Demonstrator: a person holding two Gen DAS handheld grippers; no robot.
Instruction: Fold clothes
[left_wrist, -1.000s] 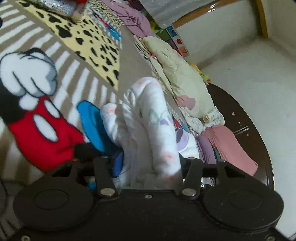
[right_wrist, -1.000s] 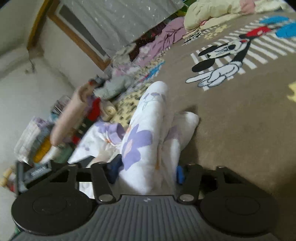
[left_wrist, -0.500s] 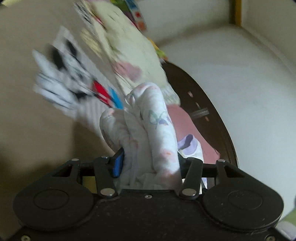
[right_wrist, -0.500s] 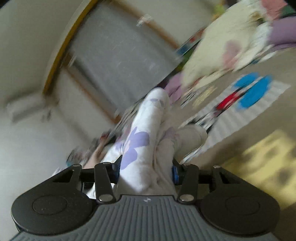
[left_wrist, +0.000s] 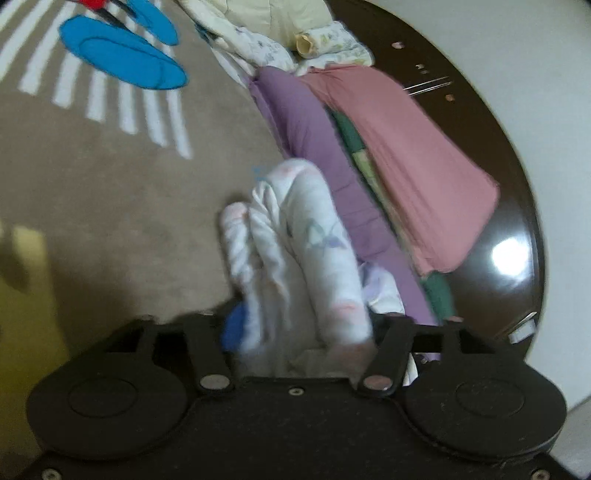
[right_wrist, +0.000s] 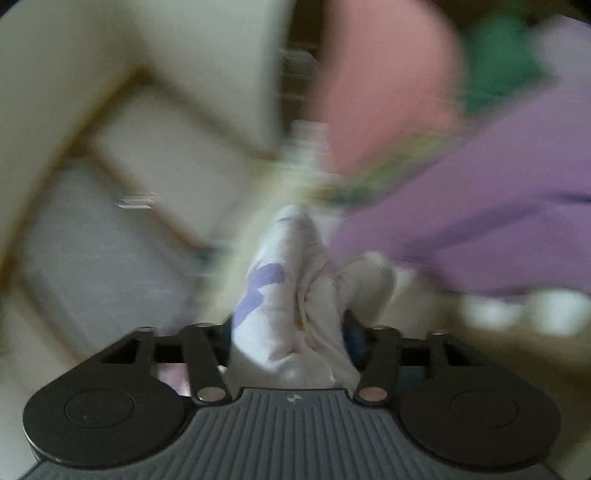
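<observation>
A white garment (left_wrist: 295, 251) with faint pastel prints stands bunched between the fingers of my left gripper (left_wrist: 303, 325). It hangs over the brown blanket (left_wrist: 110, 192), just left of a stack of folded clothes. The jaws are opening, and the cloth still fills the gap between them. My right gripper (right_wrist: 291, 332) holds the same white garment (right_wrist: 291, 295), here showing a purple flower print. Its jaws are opening too, with the cloth between them. Both sets of fingertips are hidden by fabric. The right wrist view is heavily blurred.
The folded stack has a purple piece (left_wrist: 314, 122), a pink piece (left_wrist: 406, 155) and green between them, lying against a dark brown wooden surface (left_wrist: 517, 206). Pale quilted clothes (left_wrist: 280, 22) lie beyond. Purple cloth (right_wrist: 480, 206) and pink cloth (right_wrist: 384, 81) fill the right wrist view's right.
Both grippers have swung fast across the blanket with the white garment to the folded stack. The stack now looms close in both views. The jaws stand a little wider.
</observation>
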